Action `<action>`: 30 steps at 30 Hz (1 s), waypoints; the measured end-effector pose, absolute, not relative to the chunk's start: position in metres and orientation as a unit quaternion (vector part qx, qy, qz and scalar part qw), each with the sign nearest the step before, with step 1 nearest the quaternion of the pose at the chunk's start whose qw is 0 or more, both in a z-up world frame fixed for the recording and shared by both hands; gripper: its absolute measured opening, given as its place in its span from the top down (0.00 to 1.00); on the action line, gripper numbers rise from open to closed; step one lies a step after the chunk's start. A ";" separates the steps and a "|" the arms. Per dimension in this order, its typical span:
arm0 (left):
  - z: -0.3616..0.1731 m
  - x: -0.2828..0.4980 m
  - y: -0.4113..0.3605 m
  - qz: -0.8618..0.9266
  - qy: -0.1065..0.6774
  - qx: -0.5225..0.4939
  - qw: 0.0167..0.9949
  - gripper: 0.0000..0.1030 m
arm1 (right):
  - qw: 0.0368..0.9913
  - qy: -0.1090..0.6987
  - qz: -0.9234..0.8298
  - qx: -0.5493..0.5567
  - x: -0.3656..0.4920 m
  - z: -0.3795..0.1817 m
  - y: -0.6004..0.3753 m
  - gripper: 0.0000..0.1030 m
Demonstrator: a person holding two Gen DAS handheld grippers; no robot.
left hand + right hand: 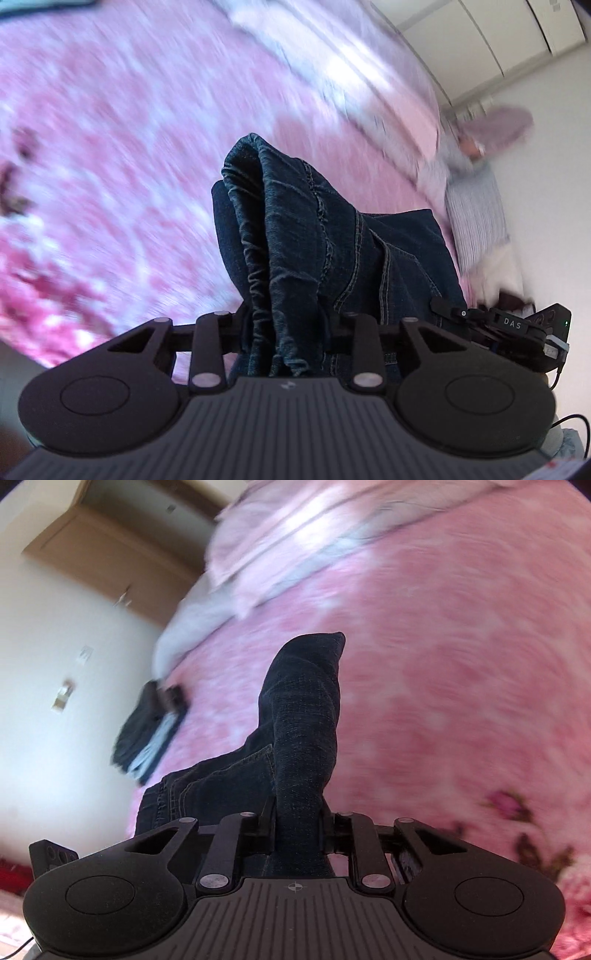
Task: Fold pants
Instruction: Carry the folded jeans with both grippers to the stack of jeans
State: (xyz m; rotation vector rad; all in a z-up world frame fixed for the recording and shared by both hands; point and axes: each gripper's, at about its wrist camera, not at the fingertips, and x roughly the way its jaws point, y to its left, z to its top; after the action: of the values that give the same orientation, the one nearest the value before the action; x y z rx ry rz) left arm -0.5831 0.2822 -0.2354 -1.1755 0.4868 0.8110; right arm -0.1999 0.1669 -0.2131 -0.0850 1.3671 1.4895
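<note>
Dark blue denim pants (317, 236), coarse woven cloth with pale raised stitching, matt black plastic left tool (286, 325) and right tool (299, 821) with dull metal rivets, ribbed grey casing, soft pink fuzzy bedspread (461, 664).

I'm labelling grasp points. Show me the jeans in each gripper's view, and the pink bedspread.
jeans (284, 236), left wrist view, gathered waistband.
jeans (303, 716), right wrist view, pinched fold.
pink bedspread (461, 664), right wrist view, bare blurred surface.

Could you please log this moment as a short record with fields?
surface: pink bedspread
garment: dark jeans
left tool: shut on gathered waistband
right tool: shut on a bunched denim fold
background: blurred by motion
fold state: jeans not yet laid flat
</note>
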 end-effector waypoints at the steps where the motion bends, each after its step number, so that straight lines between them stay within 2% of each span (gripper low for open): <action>1: -0.224 -0.596 0.282 0.381 0.208 -0.532 0.727 0.73 | 0.520 0.570 0.635 -0.039 -0.212 -0.203 0.178 0.85; 6: -0.188 -0.671 0.300 0.448 0.153 -0.524 0.708 0.73 | 0.466 0.554 0.687 -0.058 -0.276 -0.171 0.254 0.85; 11: -0.174 -0.750 0.357 0.491 0.119 -0.523 0.686 0.73 | 0.425 0.549 0.715 -0.081 -0.367 -0.164 0.352 0.85; 22: -0.139 -0.928 0.593 0.535 0.092 -0.493 0.680 0.73 | 0.398 0.516 0.752 -0.100 -0.590 -0.146 0.633 0.85; 30: -0.146 -0.992 0.715 0.548 0.071 -0.490 0.674 0.73 | 0.394 0.485 0.772 -0.115 -0.683 -0.147 0.796 0.85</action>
State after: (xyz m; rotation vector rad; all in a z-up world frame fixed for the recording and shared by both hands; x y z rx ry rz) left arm -0.9924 0.7148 -0.1457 -1.1035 0.1588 1.2334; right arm -0.6832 0.7961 -0.1472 -0.2913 1.2308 1.9587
